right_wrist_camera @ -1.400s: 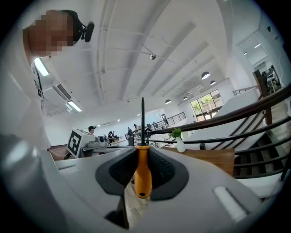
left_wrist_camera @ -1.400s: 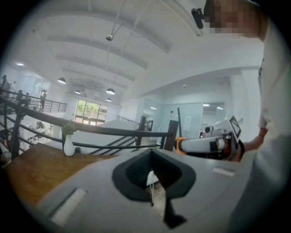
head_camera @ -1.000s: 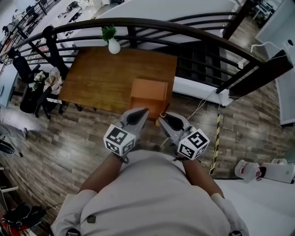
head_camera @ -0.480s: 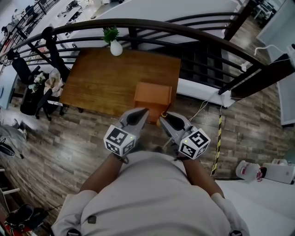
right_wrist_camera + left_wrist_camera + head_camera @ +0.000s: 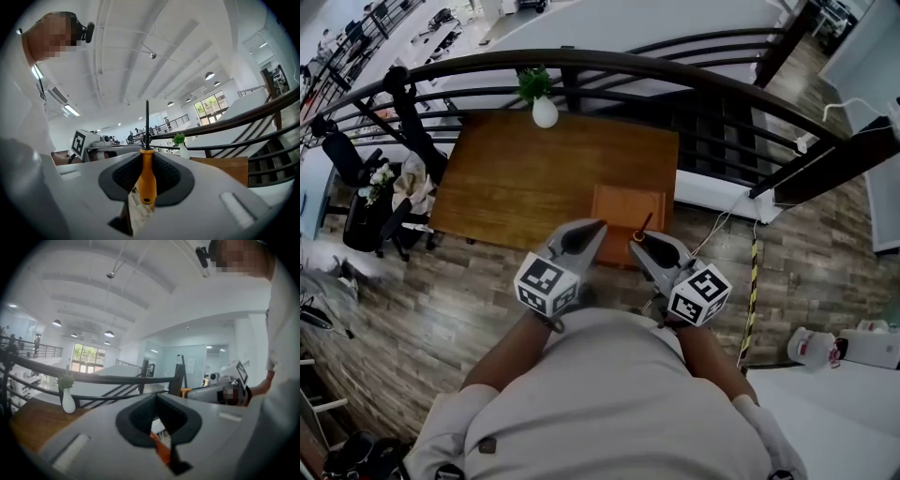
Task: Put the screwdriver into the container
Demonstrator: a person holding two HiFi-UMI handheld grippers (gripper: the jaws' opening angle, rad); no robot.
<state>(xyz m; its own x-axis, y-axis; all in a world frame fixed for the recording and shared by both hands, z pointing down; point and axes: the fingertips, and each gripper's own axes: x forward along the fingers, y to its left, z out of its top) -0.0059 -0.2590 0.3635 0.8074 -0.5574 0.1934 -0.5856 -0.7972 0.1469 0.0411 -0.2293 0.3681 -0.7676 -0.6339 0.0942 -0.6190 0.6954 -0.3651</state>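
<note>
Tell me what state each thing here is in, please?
right claw: shut on the screwdriver's orange handle.
screwdriver: gripped by its handle, not yet in the container.
left claw: narrowly apart, nothing between.
container: standing at the near edge of the table, without the screwdriver.
vase: upright at the table's far edge.

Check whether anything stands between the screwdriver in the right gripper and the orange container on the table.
Nothing visible does. The right gripper holds the screwdriver upright, close to the container at the table's near edge. The left gripper is off to one side.
</note>
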